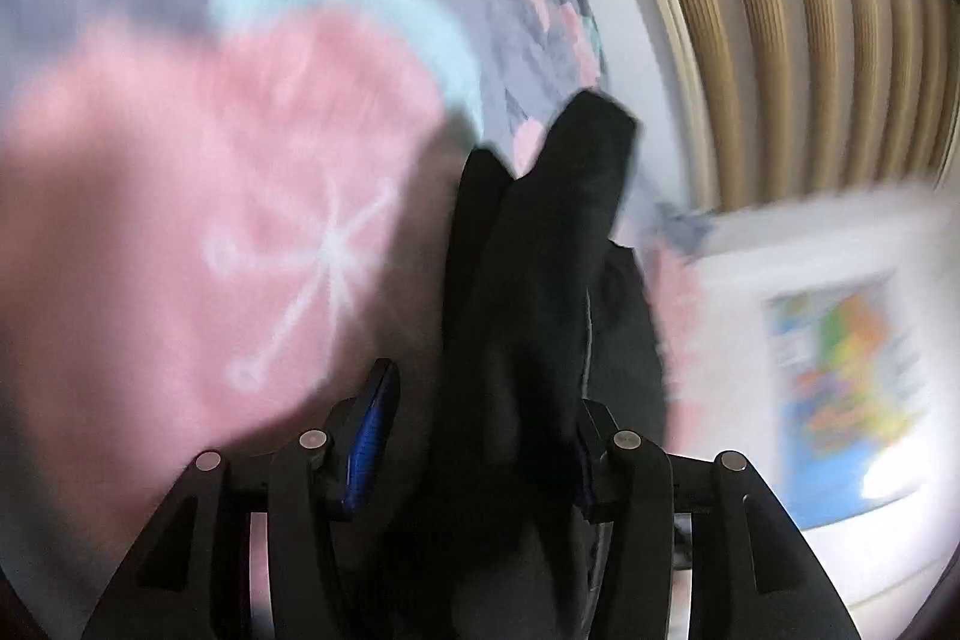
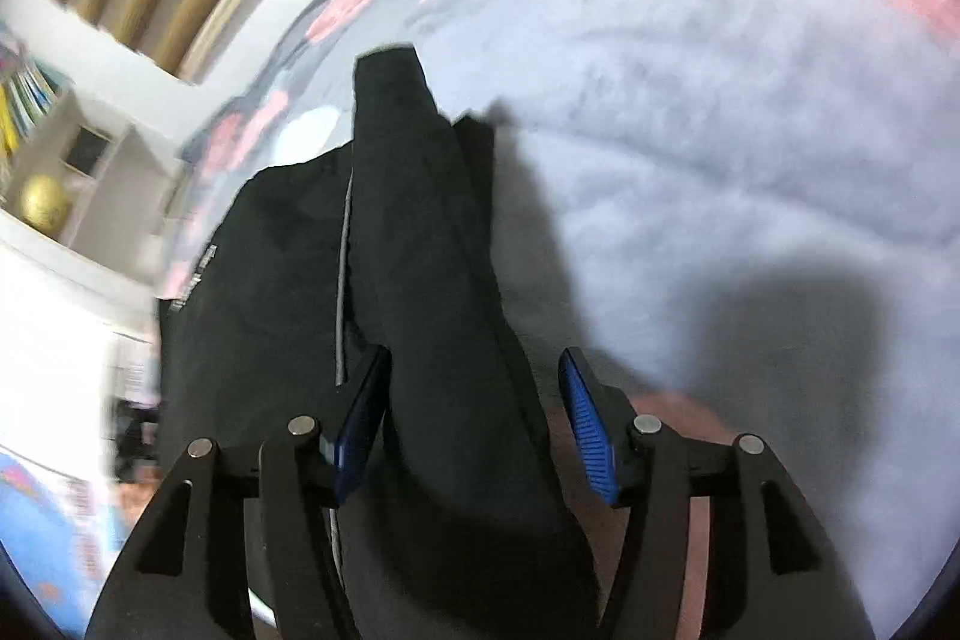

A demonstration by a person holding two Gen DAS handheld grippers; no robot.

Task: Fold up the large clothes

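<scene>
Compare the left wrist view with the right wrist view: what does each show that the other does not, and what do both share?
Left wrist only: a pink patch with a white star-like pattern and a colourful poster.
Right wrist only: a gold ball on a shelf and a grey zip line.
Both: the black garment between open jaws, the bedspread and ribbed wooden panelling.

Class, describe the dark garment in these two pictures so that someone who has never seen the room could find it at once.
Start from the wide bedspread, grey-blue with pink and pale turquoise patches. On it, near the edge facing the white furniture, lies the black garment, bunched lengthwise. It is the only black cloth there, with a thin grey line running along it.
</scene>
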